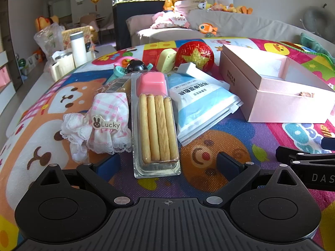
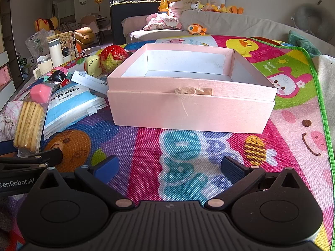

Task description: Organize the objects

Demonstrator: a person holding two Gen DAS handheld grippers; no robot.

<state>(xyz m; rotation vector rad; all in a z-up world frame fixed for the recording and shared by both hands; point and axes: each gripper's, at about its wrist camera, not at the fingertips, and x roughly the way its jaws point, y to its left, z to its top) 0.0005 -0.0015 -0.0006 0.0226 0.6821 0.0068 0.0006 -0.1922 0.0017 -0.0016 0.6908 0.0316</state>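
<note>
Left wrist view
Left gripper (image 1: 167,163): low over the play mat (image 1: 240,133), jaws spread wide and holding nothing.
Biscuit pack (image 1: 157,125): clear tray of stick biscuits with a pink cup at its far end, lying lengthwise straight ahead; its near end sits between the two blue pads (image 1: 228,165), touching neither.
Frilly cloth (image 1: 100,129): pink check with lace and a "Lucky" tag, just left of the biscuit pack.
Blue pouch (image 1: 201,104): flat zip bag, just right of the pack, its far end under a white bar-shaped item (image 1: 194,71).
Red strawberry ball (image 1: 195,55): behind the pouch, beside a pale yellow-green case (image 1: 166,60).
Pink box (image 1: 272,83): open, at the right, apart from the pile.
Right gripper (image 1: 309,163): only part shows at the right edge.

Right wrist view
Right gripper (image 2: 167,167): just above the mat (image 2: 209,142), jaws wide apart and empty.
Pink box (image 2: 190,104): directly ahead, lid off, white inside with nothing visible in it, a frayed string on its front wall.
Pile (image 2: 69,96): biscuits, pouch, ball and small toys, all left of the box.
Left gripper (image 2: 31,161): part of it shows at the left edge, near the biscuit pack.
</note>
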